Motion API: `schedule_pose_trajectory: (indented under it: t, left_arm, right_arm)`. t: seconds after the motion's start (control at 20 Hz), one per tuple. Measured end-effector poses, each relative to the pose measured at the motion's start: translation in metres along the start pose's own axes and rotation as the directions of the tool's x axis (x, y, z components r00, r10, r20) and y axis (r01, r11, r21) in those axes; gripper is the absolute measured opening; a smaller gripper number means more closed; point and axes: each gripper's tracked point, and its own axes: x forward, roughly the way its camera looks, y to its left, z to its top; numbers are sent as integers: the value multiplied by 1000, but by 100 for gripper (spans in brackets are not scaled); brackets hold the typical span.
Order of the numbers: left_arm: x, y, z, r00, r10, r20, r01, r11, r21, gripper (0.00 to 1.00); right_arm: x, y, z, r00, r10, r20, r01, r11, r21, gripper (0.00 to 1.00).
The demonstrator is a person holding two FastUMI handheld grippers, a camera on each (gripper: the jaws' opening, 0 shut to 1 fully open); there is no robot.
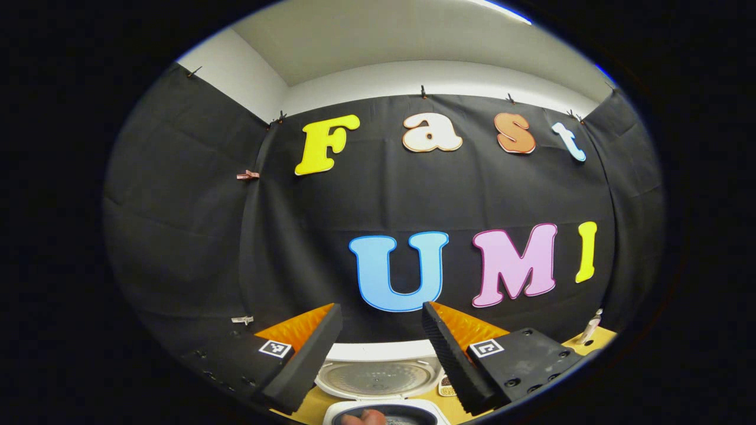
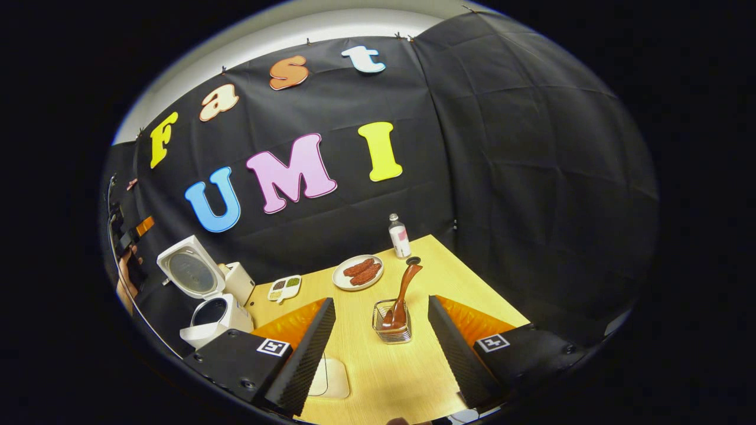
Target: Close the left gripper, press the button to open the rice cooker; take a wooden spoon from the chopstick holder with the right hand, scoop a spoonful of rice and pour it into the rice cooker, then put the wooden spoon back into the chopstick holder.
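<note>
In the right gripper view we see our right tool (image 2: 381,330) spread wide, gripping nothing, its fingers framing the chopstick holder (image 2: 391,322) on the table (image 2: 413,372). The wooden spoon (image 2: 403,293) stands tilted inside that holder. Off to the left the rice cooker (image 2: 214,316) sits with its lid (image 2: 190,273) raised. In the left gripper view our left tool (image 1: 381,336) is also wide apart and empty, held above the open rice cooker.
</note>
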Motion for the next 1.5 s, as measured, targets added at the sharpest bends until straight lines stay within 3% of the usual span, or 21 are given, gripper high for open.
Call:
schedule_pose_trajectory:
  t: [0.4, 0.65, 0.95, 1.15, 1.5]
  left_arm:
    - [83, 10, -71, 992, 17, -124, -20, 1000, -19, 94]
    - [103, 5, -115, 976, 7, -218, -12, 1000, -21, 93]
    - [81, 3, -125, 963, 30, -267, -37, 999, -22, 99]
    - [46, -1, -126, 960, 52, -274, -60, 998, -19, 100]
    - [-31, -8, -151, 928, 71, -365, -78, 997, -5, 99]
  right_arm:
    - [-36, -4, 3, 999, -53, -5, 53, 998, -30, 98]
    - [-52, -6, 4, 996, -88, 0, 88, 995, -37, 98]
    - [-56, -15, 8, 993, -113, 32, 112, 993, 18, 99]
    - [-51, -19, 16, 991, -120, 64, 117, 992, 41, 98]
    - [-47, -27, 33, 988, -114, 107, 109, 993, 49, 98]
